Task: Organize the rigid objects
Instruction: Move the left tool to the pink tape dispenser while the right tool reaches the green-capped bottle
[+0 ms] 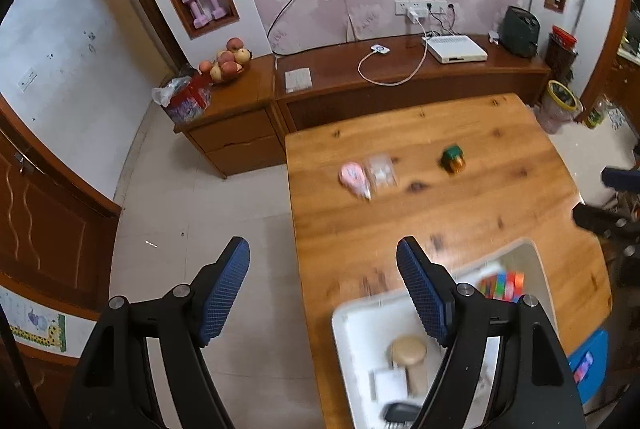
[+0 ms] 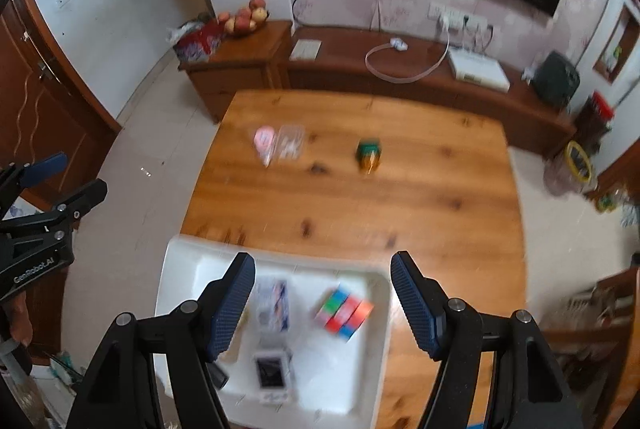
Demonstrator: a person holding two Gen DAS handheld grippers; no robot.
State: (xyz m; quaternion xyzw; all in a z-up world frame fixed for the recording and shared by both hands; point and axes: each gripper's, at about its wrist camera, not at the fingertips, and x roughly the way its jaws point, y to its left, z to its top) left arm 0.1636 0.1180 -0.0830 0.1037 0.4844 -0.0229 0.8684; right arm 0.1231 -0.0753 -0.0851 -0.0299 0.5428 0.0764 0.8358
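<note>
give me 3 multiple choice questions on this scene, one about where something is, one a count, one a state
1. Where is the multicoloured cube?
A. in the white tray
B. on the bare wooden table
C. on the TV cabinet

2. How many loose items lie on the table outside the tray?
A. one
B. three
C. five

3. What state is the right gripper in?
A. shut on the cube
B. open and holding nothing
C. shut and holding nothing

Answers:
1 A, the cube sits inside the tray's rim in the right wrist view.
2 B, a pink item, a clear packet and a green and orange block lie at the far end.
3 B, its blue fingers stand wide apart with nothing between them.
</note>
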